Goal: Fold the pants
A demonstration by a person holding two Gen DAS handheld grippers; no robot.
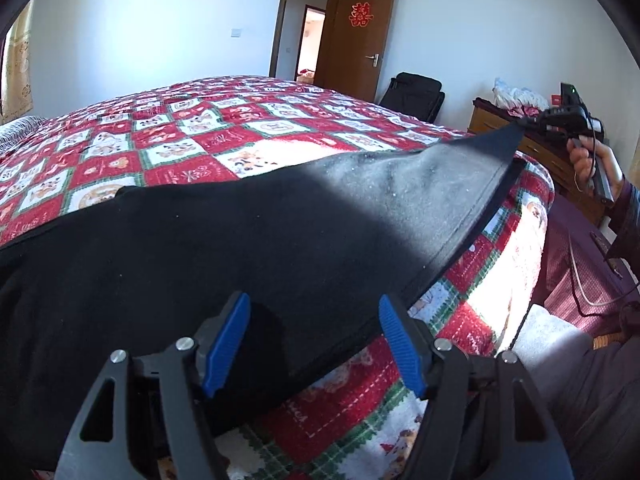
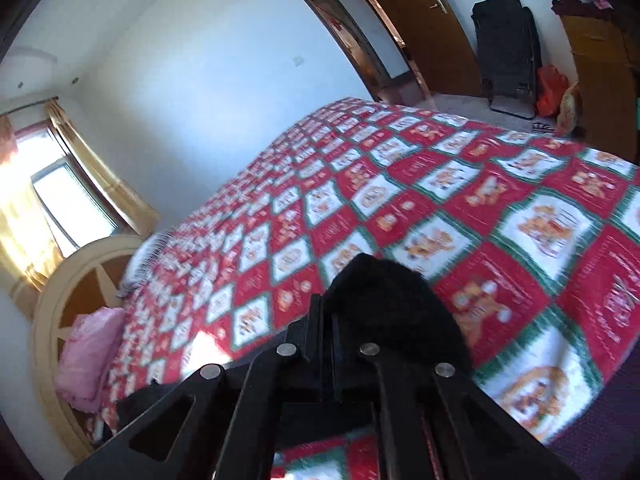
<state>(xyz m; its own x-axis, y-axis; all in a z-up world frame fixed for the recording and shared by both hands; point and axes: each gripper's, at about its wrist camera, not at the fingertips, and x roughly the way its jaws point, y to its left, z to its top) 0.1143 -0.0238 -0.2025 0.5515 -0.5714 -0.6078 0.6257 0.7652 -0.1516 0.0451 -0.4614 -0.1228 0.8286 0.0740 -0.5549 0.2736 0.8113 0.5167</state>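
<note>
Black pants [image 1: 224, 248] lie spread across the near part of the bed. My left gripper [image 1: 314, 344] is open, its blue pads on either side of the pants' near edge, low over the bed. My right gripper [image 1: 560, 120] shows at the far right, held in a hand, shut on a corner of the pants and lifting it off the bed. In the right wrist view my right gripper [image 2: 332, 320] is shut on bunched black pants fabric [image 2: 384, 300] above the quilt.
The bed carries a red, white and green patterned quilt [image 1: 240, 132]. A wooden dresser [image 1: 552, 160] stands at the right. An open brown door [image 1: 360, 40] and a black bag [image 1: 414, 96] are behind the bed. A pink pillow [image 2: 88, 356] lies by the headboard.
</note>
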